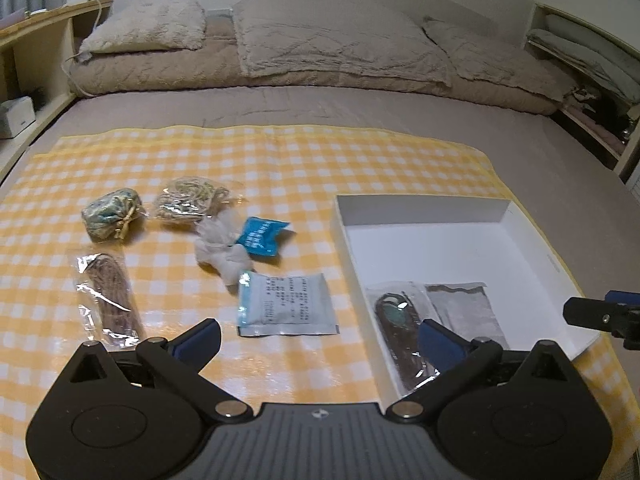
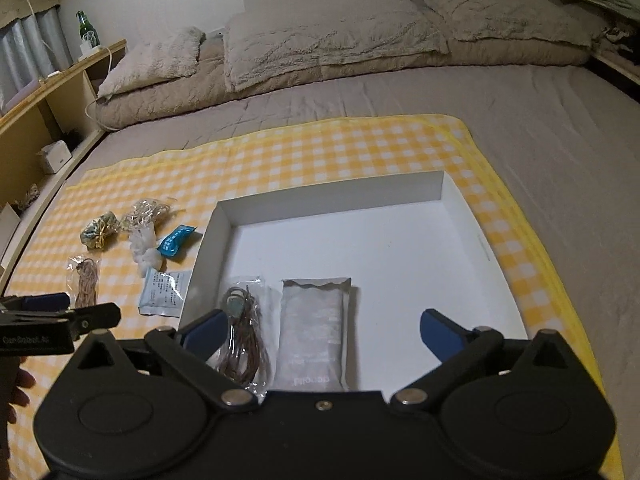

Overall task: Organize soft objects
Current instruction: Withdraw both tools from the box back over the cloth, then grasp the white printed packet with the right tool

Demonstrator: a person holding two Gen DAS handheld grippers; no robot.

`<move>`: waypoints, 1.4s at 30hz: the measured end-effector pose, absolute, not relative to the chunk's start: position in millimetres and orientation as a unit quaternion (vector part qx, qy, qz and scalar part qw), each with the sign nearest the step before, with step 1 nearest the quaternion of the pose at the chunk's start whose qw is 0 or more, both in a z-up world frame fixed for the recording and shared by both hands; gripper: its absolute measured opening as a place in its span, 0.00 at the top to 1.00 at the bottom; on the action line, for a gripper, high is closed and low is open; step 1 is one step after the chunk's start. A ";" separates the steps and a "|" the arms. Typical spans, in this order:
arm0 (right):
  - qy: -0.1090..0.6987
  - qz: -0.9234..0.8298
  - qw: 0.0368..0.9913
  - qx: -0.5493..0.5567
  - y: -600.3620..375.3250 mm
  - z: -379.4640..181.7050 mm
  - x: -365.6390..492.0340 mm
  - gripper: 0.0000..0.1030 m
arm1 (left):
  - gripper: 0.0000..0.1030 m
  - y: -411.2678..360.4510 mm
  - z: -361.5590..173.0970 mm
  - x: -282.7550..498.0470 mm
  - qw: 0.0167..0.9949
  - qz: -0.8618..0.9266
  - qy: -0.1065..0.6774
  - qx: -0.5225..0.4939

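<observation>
A white open box (image 1: pixel 440 208) (image 2: pixel 332 196) lies on a yellow checked cloth (image 1: pixel 280 160) (image 2: pixel 320 148) on the bed. Inside it, side by side, are a clear bag of brown cord (image 1: pixel 400 336) (image 2: pixel 242 340) and a grey sachet (image 1: pixel 464 308) (image 2: pixel 312 332). Left of the box lie a white printed packet (image 1: pixel 286 304) (image 2: pixel 164 292), a blue sachet (image 1: pixel 262 236), a white mesh bundle (image 1: pixel 224 248), a bag of pale bands (image 1: pixel 188 198), a green patterned pouch (image 1: pixel 110 214) and another cord bag (image 1: pixel 110 288). My left gripper (image 1: pixel 320 332) hovers open above the cloth. My right gripper (image 2: pixel 323 320) hovers open over the box, holding nothing.
Pillows (image 1: pixel 340 40) and a folded quilt (image 1: pixel 160 68) fill the head of the bed. A wooden shelf (image 1: pixel 48 20) with a green bottle (image 2: pixel 86 30) runs along the left side, and another shelf (image 1: pixel 592 52) stands on the right. Grey sheet surrounds the cloth.
</observation>
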State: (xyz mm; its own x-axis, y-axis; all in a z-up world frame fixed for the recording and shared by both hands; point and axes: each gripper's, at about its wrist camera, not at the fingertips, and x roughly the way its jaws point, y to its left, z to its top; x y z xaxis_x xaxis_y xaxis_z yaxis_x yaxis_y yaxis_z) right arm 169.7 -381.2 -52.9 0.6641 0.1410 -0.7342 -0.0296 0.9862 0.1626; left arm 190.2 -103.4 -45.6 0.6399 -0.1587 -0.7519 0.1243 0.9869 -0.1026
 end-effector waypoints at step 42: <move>0.390 0.126 0.911 0.052 -210.9 -46.7 251.0 0.00 | 0.00 52.5 -62.2 236.1 0.912 0.073 0.401 -0.046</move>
State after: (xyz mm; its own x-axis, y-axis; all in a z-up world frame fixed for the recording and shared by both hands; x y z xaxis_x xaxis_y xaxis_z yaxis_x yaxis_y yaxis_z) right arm 251.0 -210.9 -46.7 0.6643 0.2704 -0.6968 -0.1890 0.9627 0.1934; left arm 236.1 52.5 -62.2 0.6684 0.0956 -0.7376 -0.1697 0.9852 -0.0261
